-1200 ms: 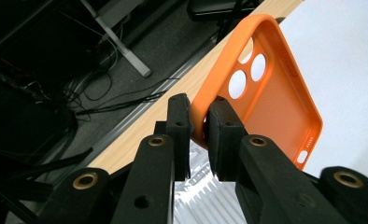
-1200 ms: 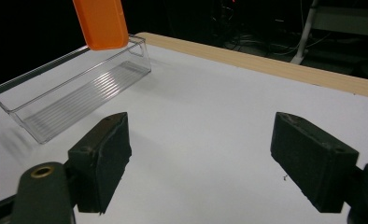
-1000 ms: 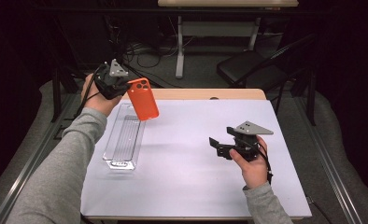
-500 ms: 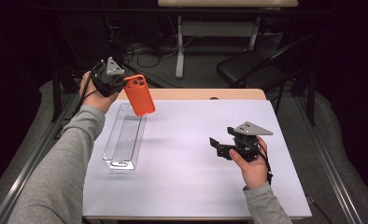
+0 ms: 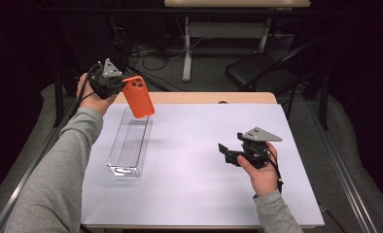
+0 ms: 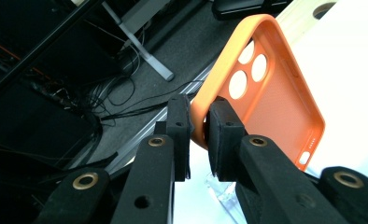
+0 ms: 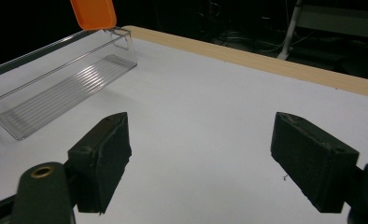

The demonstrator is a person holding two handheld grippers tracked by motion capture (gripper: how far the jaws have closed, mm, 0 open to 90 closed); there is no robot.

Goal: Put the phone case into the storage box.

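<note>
Firmly in left gripper: orange phone case.

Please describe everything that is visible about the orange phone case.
The orange phone case is empty and looks like soft, matte silicone with a finely textured inside. It has three round camera holes near one corner and small cut-outs along its bottom edge. The left gripper pinches its side wall near the camera end, one jaw inside and one outside. It hangs tilted in the air above the far end of the clear plastic tray, apart from it.

Matt orange phone case, clear plastic tray
</note>
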